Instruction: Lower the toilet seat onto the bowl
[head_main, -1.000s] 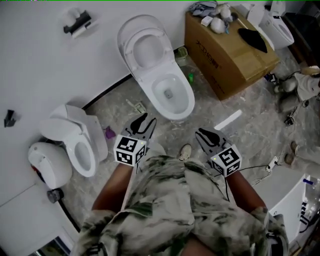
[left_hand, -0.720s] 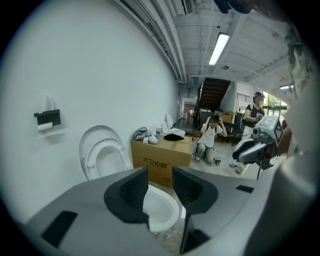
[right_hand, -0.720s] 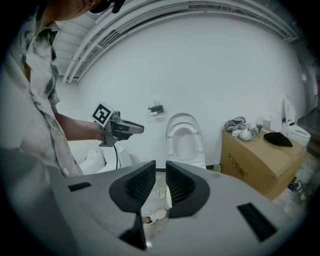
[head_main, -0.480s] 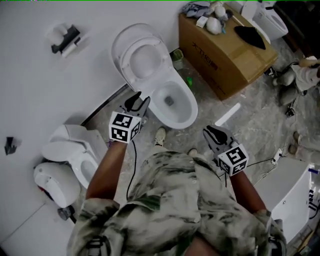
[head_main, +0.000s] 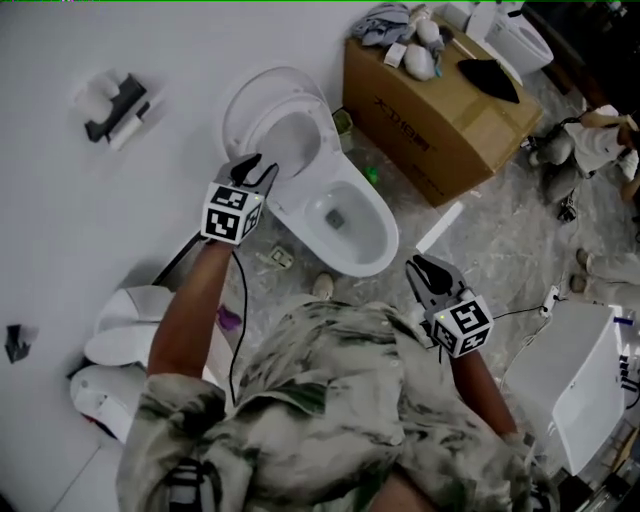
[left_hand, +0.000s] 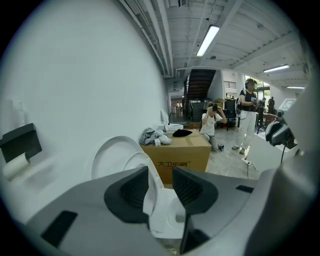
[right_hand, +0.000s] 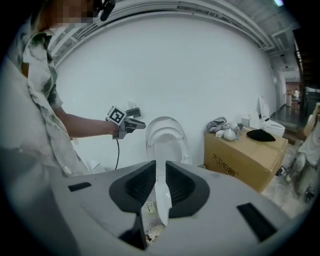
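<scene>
Both left gripper (head_main: 258, 165) and right gripper (head_main: 418, 264) gape half-open, empty — toilet seat (head_main: 270, 102) looks stiff, lightish plastic; we'd pinch its top rim.

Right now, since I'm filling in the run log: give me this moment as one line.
phase: reach | toilet seat: raised | left gripper: open, near seat edge | right gripper: open, empty, by body
</scene>
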